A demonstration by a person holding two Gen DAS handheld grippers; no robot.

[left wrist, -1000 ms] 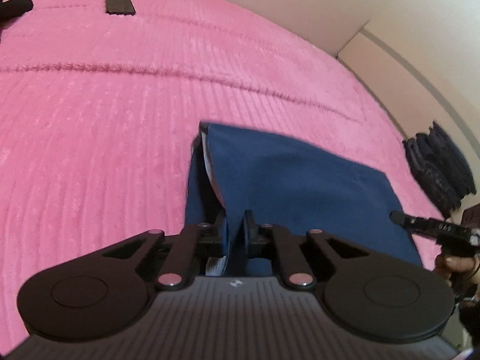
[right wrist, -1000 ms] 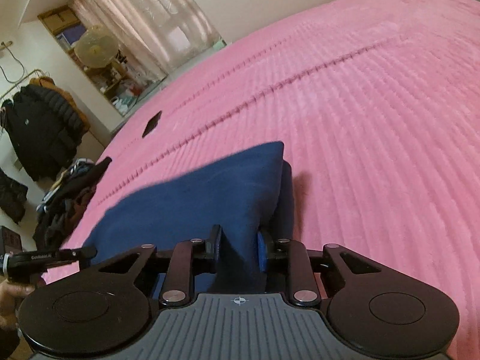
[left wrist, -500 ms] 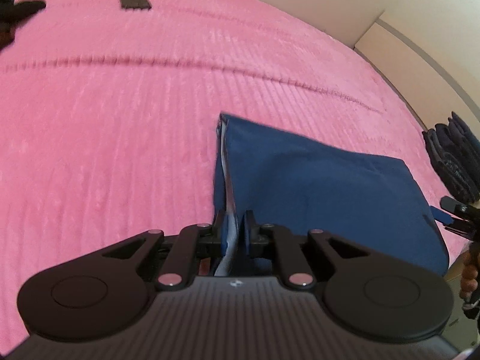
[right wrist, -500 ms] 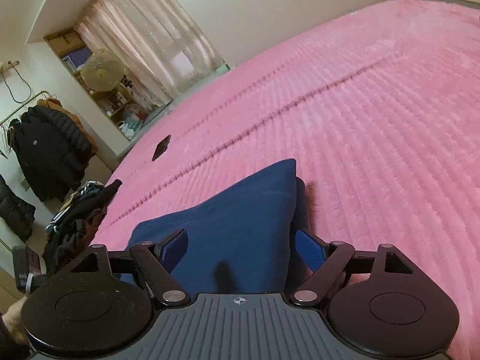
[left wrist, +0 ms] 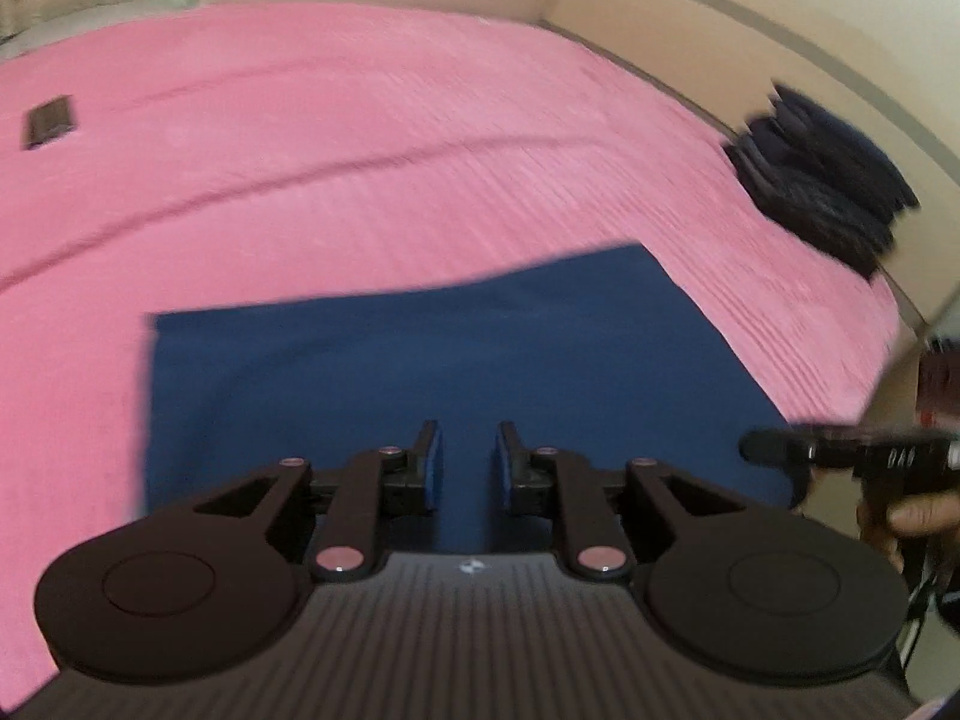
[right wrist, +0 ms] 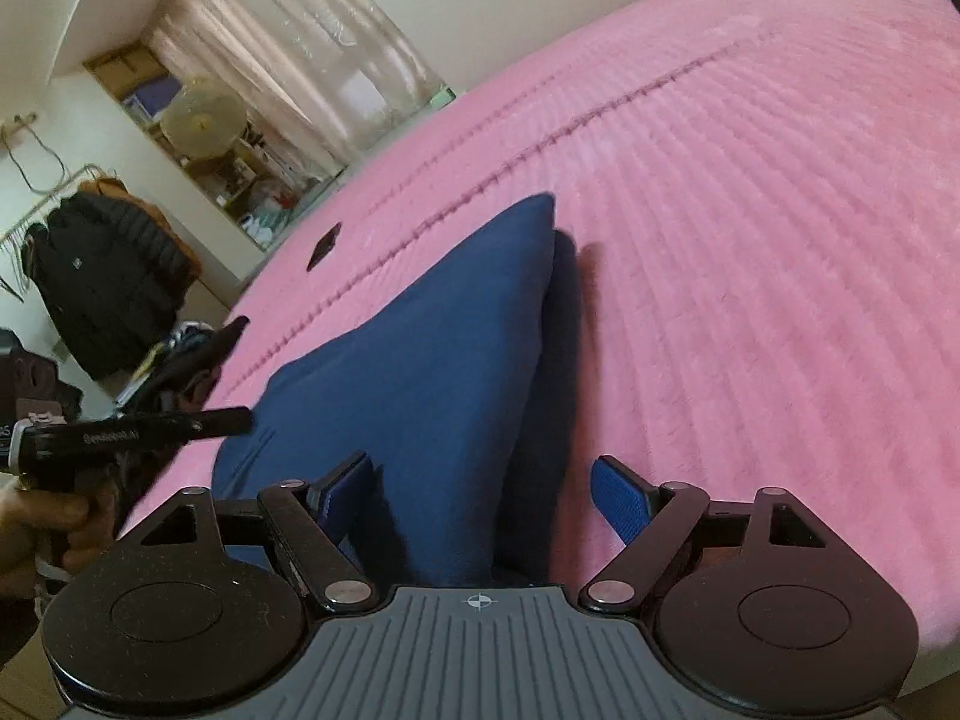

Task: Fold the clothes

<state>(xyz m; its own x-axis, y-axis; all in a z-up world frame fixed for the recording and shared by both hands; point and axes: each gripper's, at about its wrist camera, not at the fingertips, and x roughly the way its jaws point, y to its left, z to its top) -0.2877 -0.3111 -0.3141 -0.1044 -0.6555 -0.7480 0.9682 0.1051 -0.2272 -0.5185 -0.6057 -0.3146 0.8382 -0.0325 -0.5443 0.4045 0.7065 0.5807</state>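
Pink ribbed plush covers the bed [left wrist: 372,138], its pile running in fine parallel ridges crossed by one darker seam line. On it lies the navy garment [left wrist: 432,360], a smooth matte cloth folded into a flat, roughly rectangular shape with straight edges and a square corner in the left wrist view; from the right wrist view its folded layers taper toward a far corner [right wrist: 420,372], with a lower layer showing along the right edge.

Directly above the garment's near edge, the left gripper [left wrist: 468,462] has its black fingers parted by a narrow gap, blue pads facing each other, nothing between them. The right gripper [right wrist: 480,486] stands spread wide at the garment's near end, its blue-padded fingers [right wrist: 621,495] on either side of the cloth and clear of it.

Beyond the garment, toward the far left of the bed, rests a small dark flat rectangle [left wrist: 51,120]. To the garment's right, at the bed's edge, sits a heap of dark clothes [left wrist: 822,192], blurred. Past the bed, sheer curtains [right wrist: 300,54] and a black puffer jacket [right wrist: 102,282] hang.
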